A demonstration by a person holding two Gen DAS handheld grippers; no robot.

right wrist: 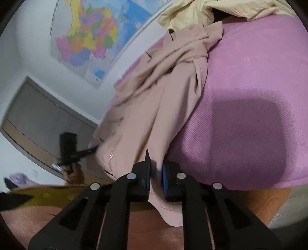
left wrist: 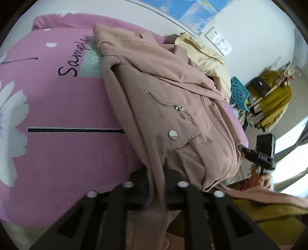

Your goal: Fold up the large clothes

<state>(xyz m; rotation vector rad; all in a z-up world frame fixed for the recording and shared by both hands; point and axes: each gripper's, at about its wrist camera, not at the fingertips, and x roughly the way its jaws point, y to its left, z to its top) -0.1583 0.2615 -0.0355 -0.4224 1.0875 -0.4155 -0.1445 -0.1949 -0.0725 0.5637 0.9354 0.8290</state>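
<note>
- A bed spread with a pink textured cover [left wrist: 63, 153], printed with white flowers and dark script, fills most of both views.
- A dusty-pink jacket [left wrist: 173, 100] with a silver zip pocket and snap button lies crumpled on the cover, beside a pale yellow garment [right wrist: 192, 13].
- The left gripper [left wrist: 157, 184] has its fingers closed on the jacket's near hem.
- The right gripper [right wrist: 156, 180] pinches another hem edge between its fingers.
</note>
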